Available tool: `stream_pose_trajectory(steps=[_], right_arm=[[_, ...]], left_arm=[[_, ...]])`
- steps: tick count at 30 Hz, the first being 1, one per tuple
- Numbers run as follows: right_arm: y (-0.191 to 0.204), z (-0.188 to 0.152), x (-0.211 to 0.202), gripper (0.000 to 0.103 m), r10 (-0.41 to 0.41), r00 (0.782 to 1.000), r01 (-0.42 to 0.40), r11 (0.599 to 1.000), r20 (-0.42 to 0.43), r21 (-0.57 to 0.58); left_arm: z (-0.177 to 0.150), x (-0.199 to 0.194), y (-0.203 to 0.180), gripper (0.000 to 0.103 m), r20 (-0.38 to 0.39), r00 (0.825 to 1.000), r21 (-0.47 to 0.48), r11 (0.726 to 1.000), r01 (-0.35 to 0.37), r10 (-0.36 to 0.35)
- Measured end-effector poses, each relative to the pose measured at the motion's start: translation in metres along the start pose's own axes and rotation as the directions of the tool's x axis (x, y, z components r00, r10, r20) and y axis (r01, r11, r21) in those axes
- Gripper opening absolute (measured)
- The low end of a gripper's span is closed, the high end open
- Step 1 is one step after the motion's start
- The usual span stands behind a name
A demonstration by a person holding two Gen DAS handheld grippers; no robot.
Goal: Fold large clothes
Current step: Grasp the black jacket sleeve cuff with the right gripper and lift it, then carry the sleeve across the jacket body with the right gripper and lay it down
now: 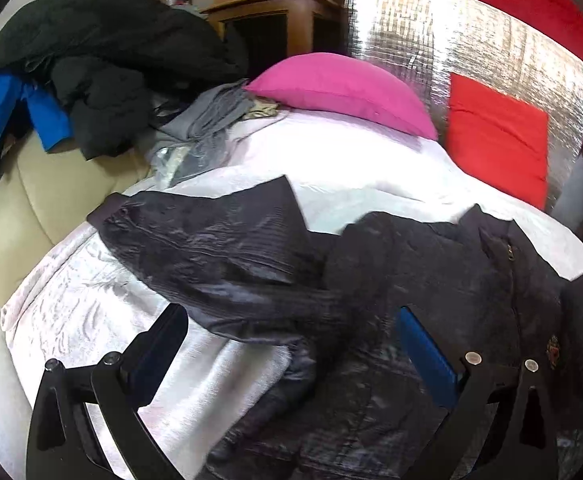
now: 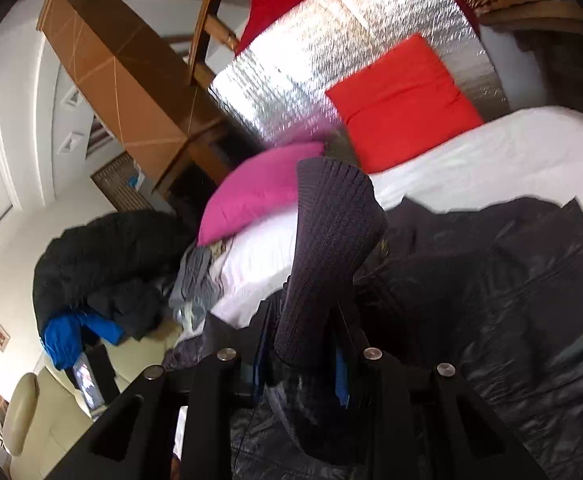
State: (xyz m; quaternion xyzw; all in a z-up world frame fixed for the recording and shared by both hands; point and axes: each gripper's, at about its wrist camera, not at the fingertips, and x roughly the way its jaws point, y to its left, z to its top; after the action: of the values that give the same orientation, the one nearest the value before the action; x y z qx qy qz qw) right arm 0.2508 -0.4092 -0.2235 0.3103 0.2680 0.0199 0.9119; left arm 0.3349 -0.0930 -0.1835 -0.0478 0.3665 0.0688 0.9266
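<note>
My left tongs [image 1: 291, 344] stand wide apart with nothing between the blue pads – they hang over the dark jacket [image 1: 411, 280], which lies spread on the white bedcover [image 1: 371, 168]. In the left wrist view one sleeve [image 1: 211, 240] runs out from the jacket's body toward ten o'clock, lying flat on the cover, its ribbed end near the cover's edge by the beige sofa [image 1: 31, 208]. The zip and a small embroidered badge [image 1: 552, 350] show on the jacket at about four o'clock.

My right tongs [image 2: 297, 360] are clamped on the jacket's ribbed knit cuff [image 2: 331, 220]; the cuff rises from between the fingers toward twelve o'clock, lifted clear of the bed, and the shiny quilted body of the jacket fills the right wrist view from three to five o'clock.

Beyond the jacket, at one o'clock in the left wrist view, a pink pillow [image 1: 343, 88] lies at the head of the bed, and a red cushion [image 1: 495, 140] leans on a silver foil panel [image 1: 411, 40] just beside it at two o'clock. At ten o'clock a heap of dark coats [image 1: 111, 60] with a blue garment [image 1: 11, 112] sits on the sofa – a grey cloth [image 1: 211, 116] lies between that heap and the pillow.
</note>
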Motion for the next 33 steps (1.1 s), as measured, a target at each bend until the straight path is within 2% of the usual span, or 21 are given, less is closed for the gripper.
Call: stream_pose_trajectory(steps=[4, 6, 10, 13, 16, 17, 18, 19, 20, 21, 27, 30, 33], right_arm=[[0.010, -0.019, 0.011, 0.028, -0.001, 1.000, 0.001, 1.000, -0.016, 0.012], [0.018, -0.018, 0.024, 0.028, -0.016, 0.999, 0.016, 1.000, -0.040, 0.004], [0.040, -0.021, 0.050, 0.028, -0.028, 0.996, 0.026, 0.999, -0.088, -0.026], [0.050, -0.024, 0.062, 0.028, -0.019, 0.994, 0.018, 1.000, -0.111, -0.011], [0.054, -0.027, 0.070, 0.030, 0.021, 0.989, -0.015, 0.999, -0.145, 0.046], [0.057, -0.029, 0.073, 0.032, 0.028, 0.988, -0.020, 0.998, -0.154, 0.056], [0.059, -0.029, 0.073, 0.046, 0.028, 0.986, -0.018, 0.998, -0.162, 0.062], [0.059, -0.028, 0.071, 0.072, 0.034, 0.985, -0.021, 0.997, -0.170, 0.073], [0.057, -0.027, 0.067, 0.080, 0.041, 0.985, -0.027, 0.996, -0.167, 0.085], [0.053, -0.026, 0.060, 0.084, 0.055, 0.988, -0.039, 0.994, -0.146, 0.106], [0.018, -0.008, 0.018, 0.084, -0.031, 0.996, 0.039, 0.993, -0.080, 0.109], [-0.014, -0.001, -0.006, 0.084, -0.100, 0.994, 0.105, 0.987, -0.054, 0.123], [-0.055, 0.002, -0.030, 0.084, -0.159, 0.987, 0.160, 0.970, -0.023, 0.181]], left_arm=[[0.004, 0.001, 0.017, 0.103, -0.011, 1.000, -0.036, 0.999, -0.019, 0.018], [0.005, 0.002, 0.025, 0.103, -0.015, 0.999, -0.050, 0.998, -0.031, 0.030], [0.006, 0.004, 0.042, 0.103, -0.024, 0.996, -0.050, 0.995, -0.090, 0.089], [0.006, 0.005, 0.053, 0.103, -0.035, 0.993, -0.046, 0.992, -0.115, 0.114], [0.007, 0.007, 0.065, 0.103, -0.049, 0.993, -0.061, 0.992, -0.107, 0.104], [0.007, 0.008, 0.067, 0.103, -0.053, 0.993, -0.064, 0.992, -0.107, 0.103], [0.007, 0.010, 0.070, 0.103, -0.060, 0.993, -0.069, 0.992, -0.105, 0.101], [0.006, 0.010, 0.070, 0.103, -0.067, 0.993, -0.074, 0.992, -0.100, 0.095], [0.006, 0.012, 0.070, 0.103, -0.078, 0.994, -0.084, 0.993, -0.083, 0.077], [0.006, 0.012, 0.069, 0.103, -0.089, 0.994, -0.092, 0.994, -0.064, 0.056], [0.005, 0.006, 0.050, 0.103, -0.076, 0.997, -0.086, 0.996, 0.021, -0.027], [0.004, 0.002, 0.035, 0.103, -0.063, 0.996, -0.060, 0.997, 0.057, -0.061], [0.001, 0.005, 0.019, 0.103, -0.094, 0.990, -0.015, 0.995, 0.102, -0.103]])
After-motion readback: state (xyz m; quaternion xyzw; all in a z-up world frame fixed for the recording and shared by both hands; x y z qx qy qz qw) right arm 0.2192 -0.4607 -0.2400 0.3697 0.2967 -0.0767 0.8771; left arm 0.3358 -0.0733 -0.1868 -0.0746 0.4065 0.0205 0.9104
